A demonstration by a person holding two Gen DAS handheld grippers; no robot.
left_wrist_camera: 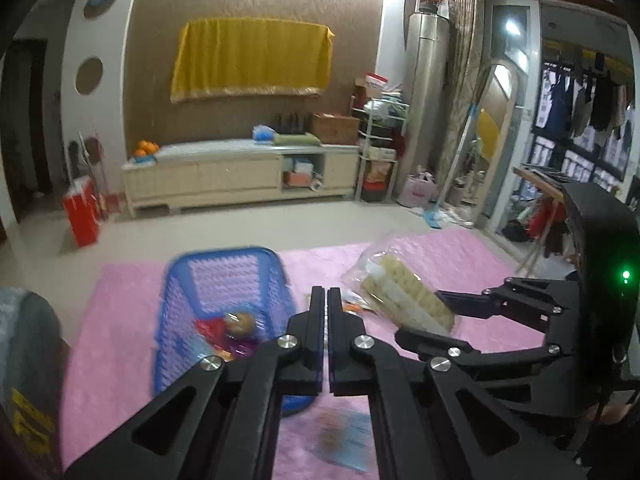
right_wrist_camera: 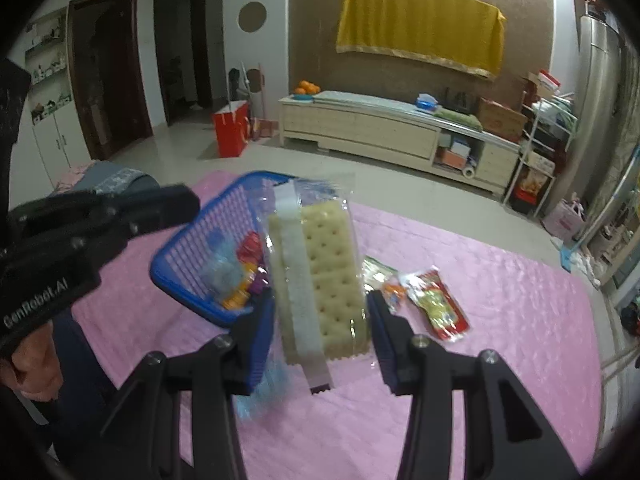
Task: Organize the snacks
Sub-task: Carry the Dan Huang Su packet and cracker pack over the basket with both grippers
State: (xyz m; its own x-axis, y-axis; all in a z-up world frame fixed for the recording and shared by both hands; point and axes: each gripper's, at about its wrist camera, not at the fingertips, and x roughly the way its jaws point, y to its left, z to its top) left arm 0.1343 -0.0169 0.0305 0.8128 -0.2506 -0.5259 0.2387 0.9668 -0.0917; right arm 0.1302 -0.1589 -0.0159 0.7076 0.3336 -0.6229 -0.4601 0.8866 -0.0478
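The right gripper (right_wrist_camera: 320,316) clamps a cracker pack (right_wrist_camera: 320,276) beside the blue basket (left_wrist_camera: 176,320), while the left gripper (left_wrist_camera: 327,300) hangs closed and empty.

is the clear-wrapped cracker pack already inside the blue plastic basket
No, the right gripper holds the clear-wrapped cracker pack up in front of the blue plastic basket.

**Cracker pack aloft, basket part-filled**

The clear-wrapped cracker pack (right_wrist_camera: 320,280) stood upright above the pink mat. The blue basket (right_wrist_camera: 192,252) held several bright snack packets (right_wrist_camera: 248,268) — two more sachets (right_wrist_camera: 432,304) lay beside it on the mat.
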